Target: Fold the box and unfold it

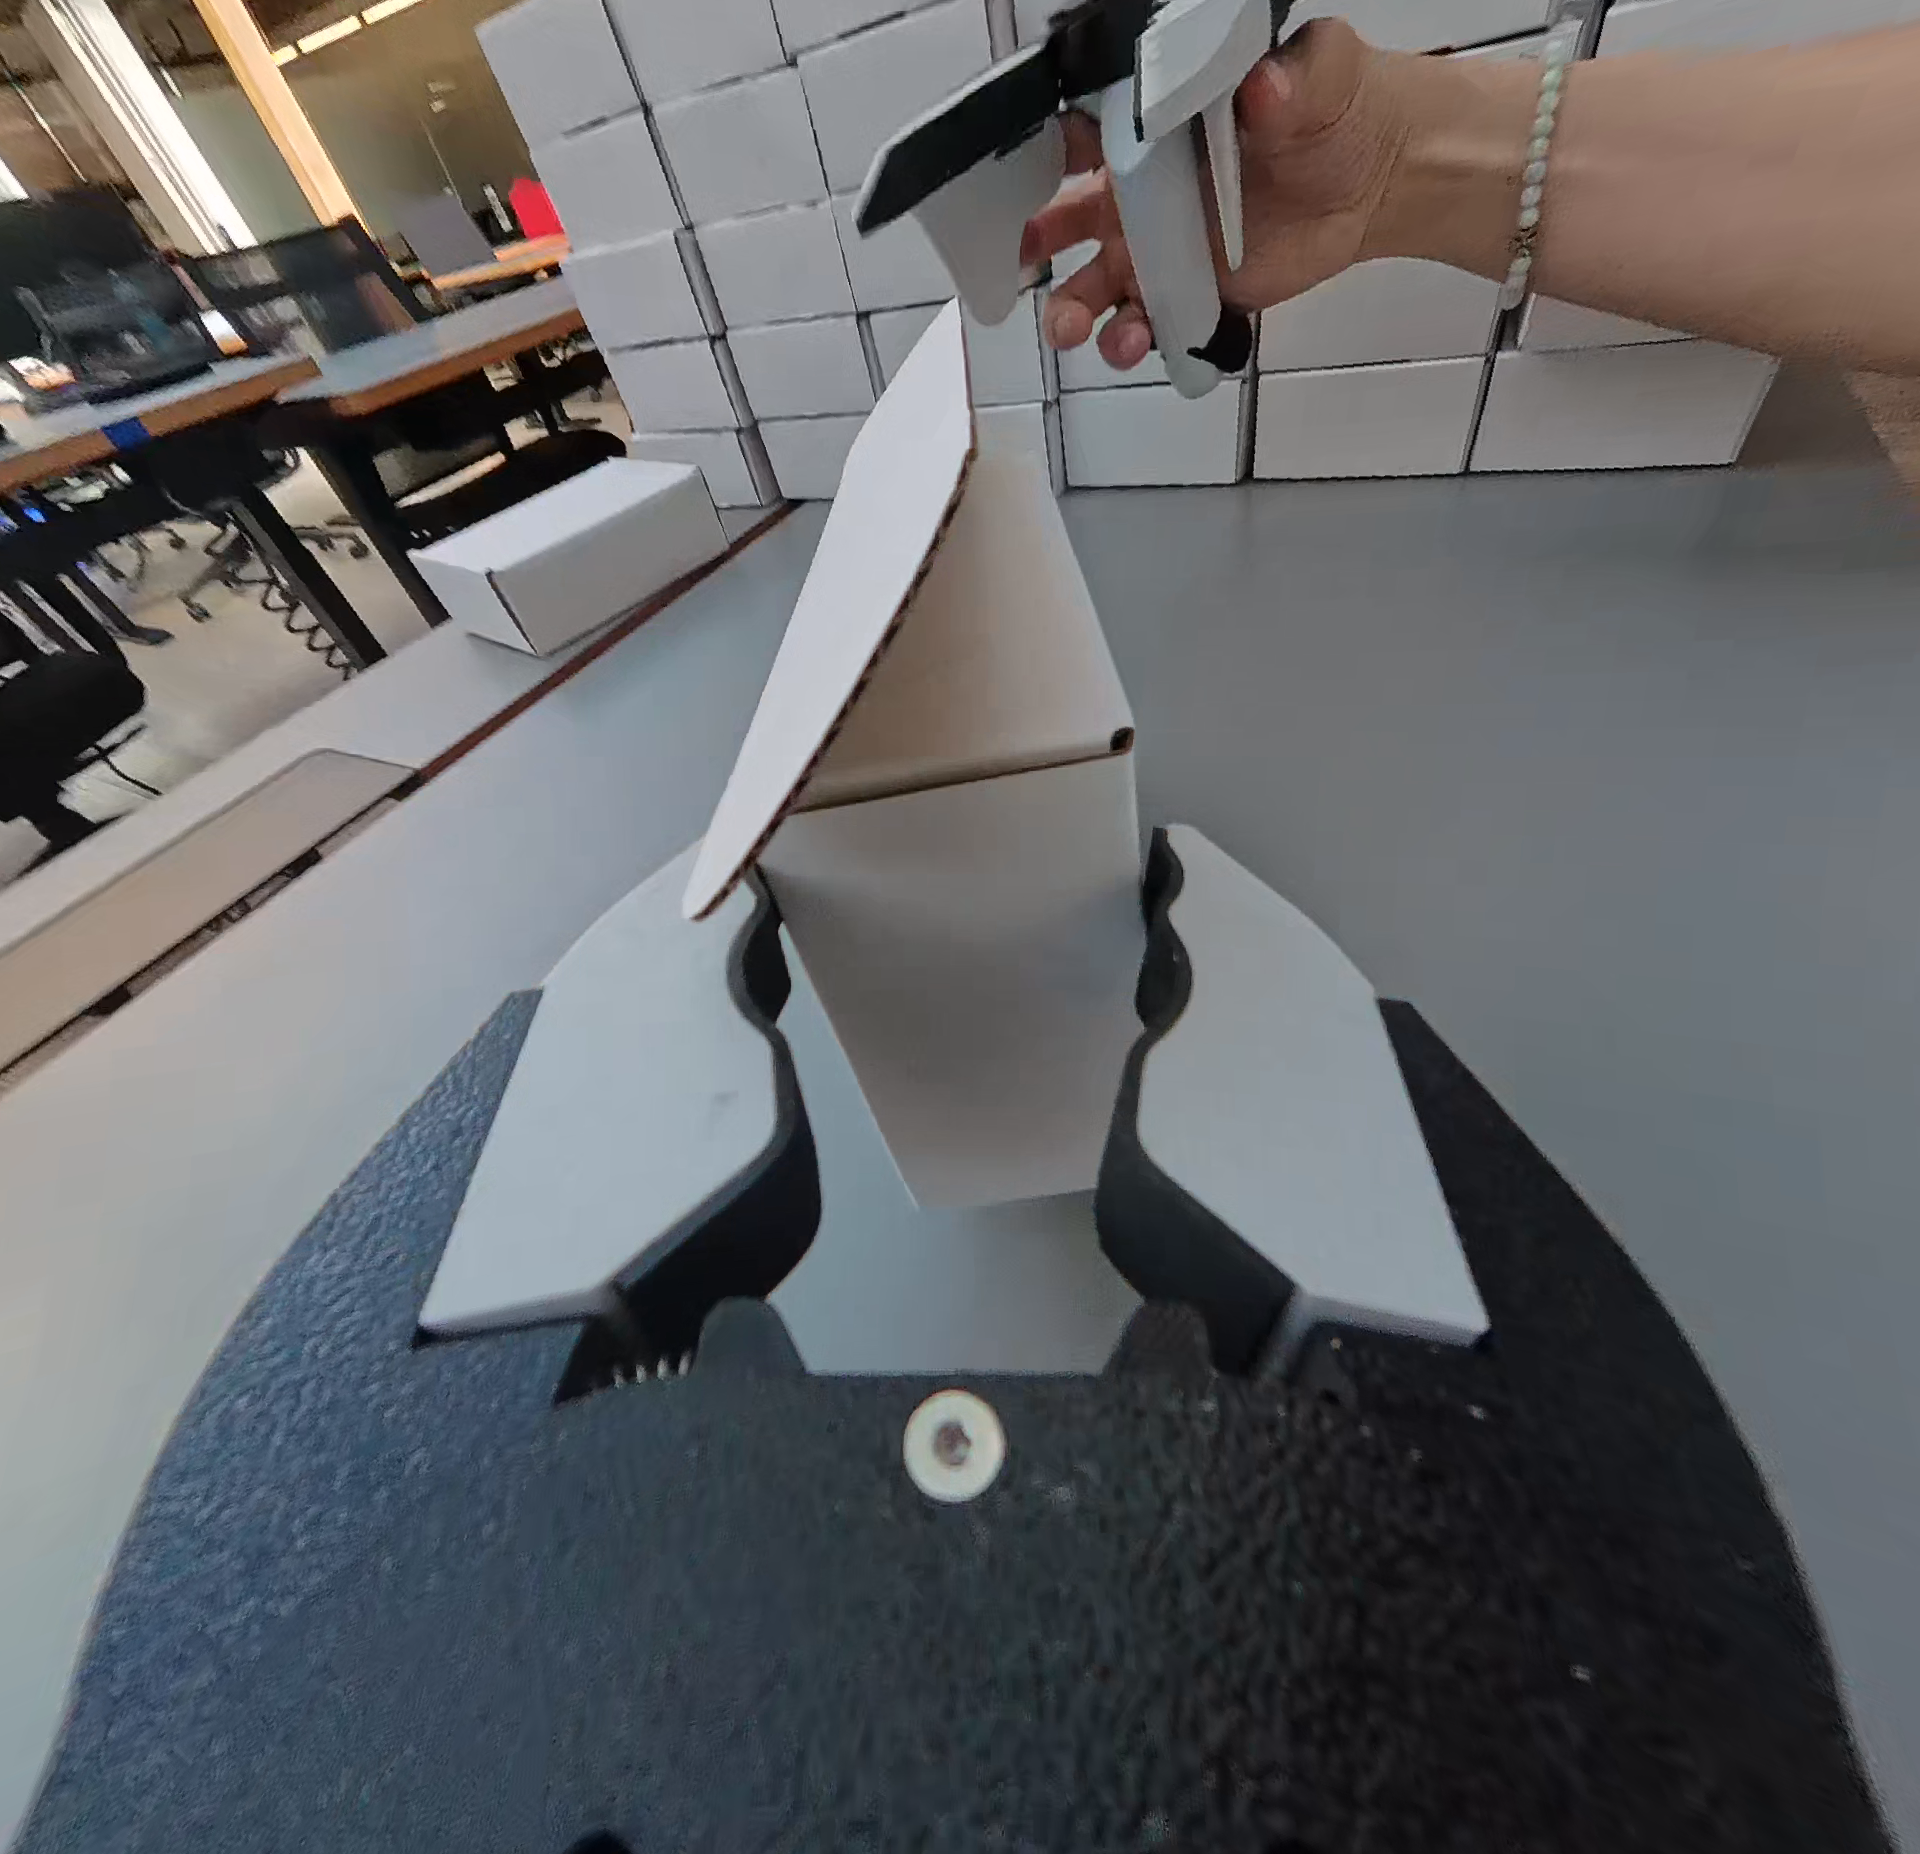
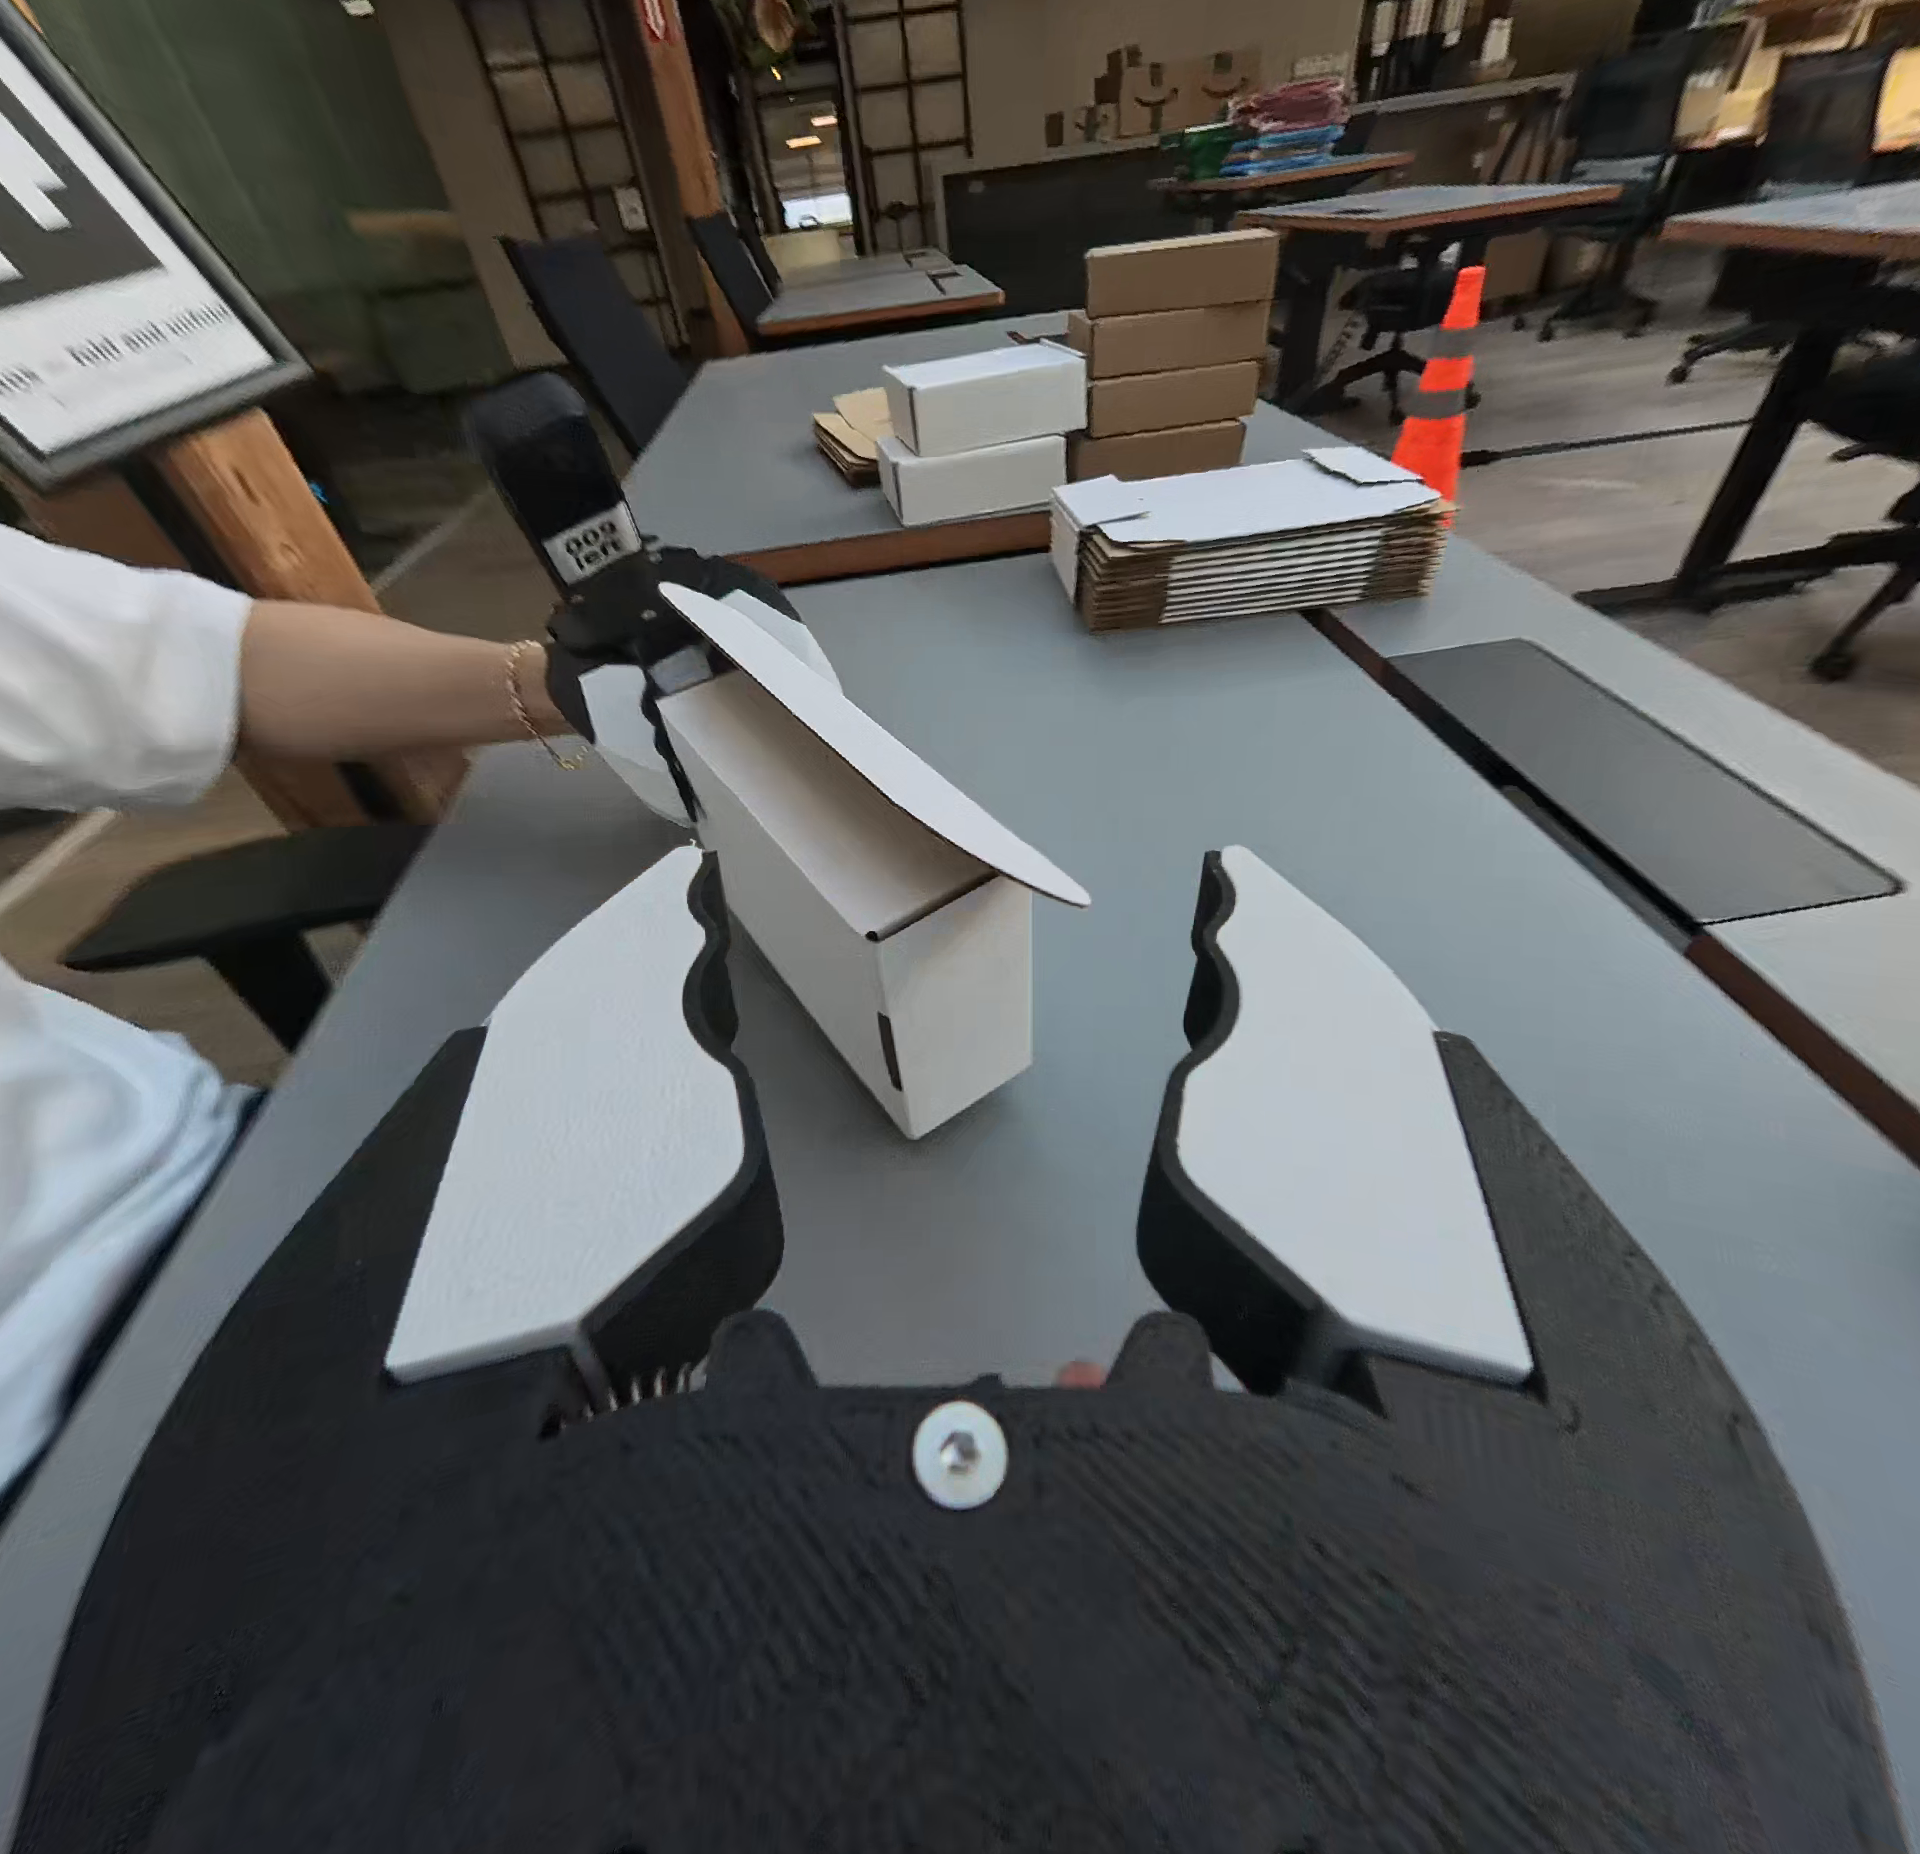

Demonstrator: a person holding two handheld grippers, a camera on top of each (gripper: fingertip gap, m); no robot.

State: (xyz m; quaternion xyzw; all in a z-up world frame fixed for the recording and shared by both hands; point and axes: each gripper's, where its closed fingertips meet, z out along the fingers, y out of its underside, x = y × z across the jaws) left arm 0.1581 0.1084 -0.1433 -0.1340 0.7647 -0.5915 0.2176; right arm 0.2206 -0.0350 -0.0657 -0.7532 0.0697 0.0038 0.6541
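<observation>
Cardboard was everywhere on my feeds: one white box [image 2: 883, 931] stood on the grey table [image 2: 1299, 765] as the working piece, its lid [image 2: 862, 744] raised and tilted over the open top. Beyond it, in the right wrist view, I counted two more white boxes [image 2: 977, 433] stacked one on the other, four brown boxes [image 2: 1169, 350] piled beside them, and one stack of flat sheets [image 2: 1247, 547] near the table's far edge, with one orange cone [image 2: 1444, 381] on the floor behind. The left wrist view showed a wall of white boxes [image 1: 1143, 142] too many for me to count, plus one lone box [image 1: 577, 557] lying off to the side. My left gripper [image 1: 956, 921] had the near end of the working box between its two fingers, the pads [image 1: 1164, 942] pressed against both side walls, gripping it. My right gripper [image 2: 956, 921] hung above the table with its jaws spread wide and nothing in them; the box sat just ahead of its left finger, apart from it, under the lid's free end.
</observation>
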